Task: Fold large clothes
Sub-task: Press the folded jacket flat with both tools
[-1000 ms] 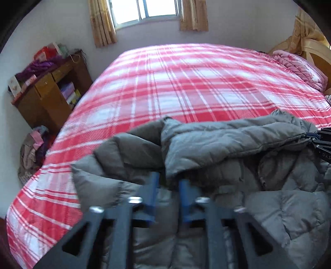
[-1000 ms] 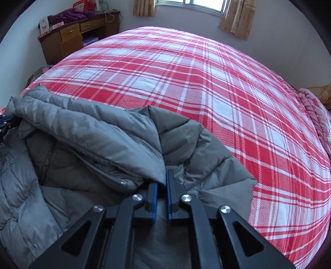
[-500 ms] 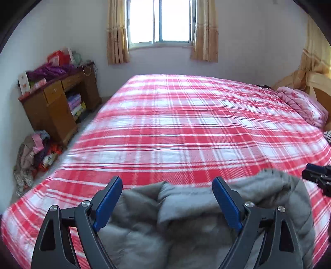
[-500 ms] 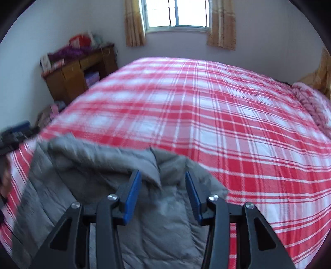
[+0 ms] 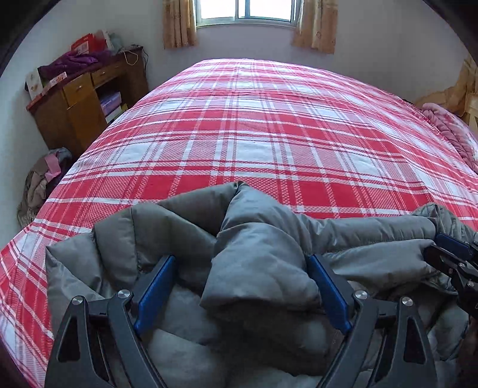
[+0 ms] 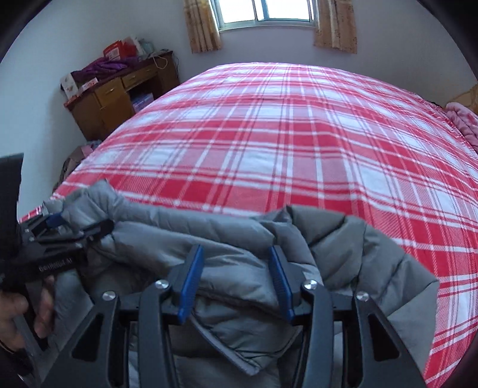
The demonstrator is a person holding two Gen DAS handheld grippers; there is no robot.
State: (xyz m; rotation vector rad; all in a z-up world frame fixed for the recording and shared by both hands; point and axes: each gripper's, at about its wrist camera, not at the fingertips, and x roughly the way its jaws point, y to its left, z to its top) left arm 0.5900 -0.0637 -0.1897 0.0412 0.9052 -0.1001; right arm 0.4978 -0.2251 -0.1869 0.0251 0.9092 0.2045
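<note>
Lit softly by an overexposed window, with heavy fisheye bending, dark vignetted corners and slight motion blur.

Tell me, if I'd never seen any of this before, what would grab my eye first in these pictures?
Probably the big red-and-white plaid bedspread, which fills most of both views under the window. Next comes the puffy grey jacket heaped on its near edge. The blue-padded left gripper and right gripper both stand open over its folds.
</note>
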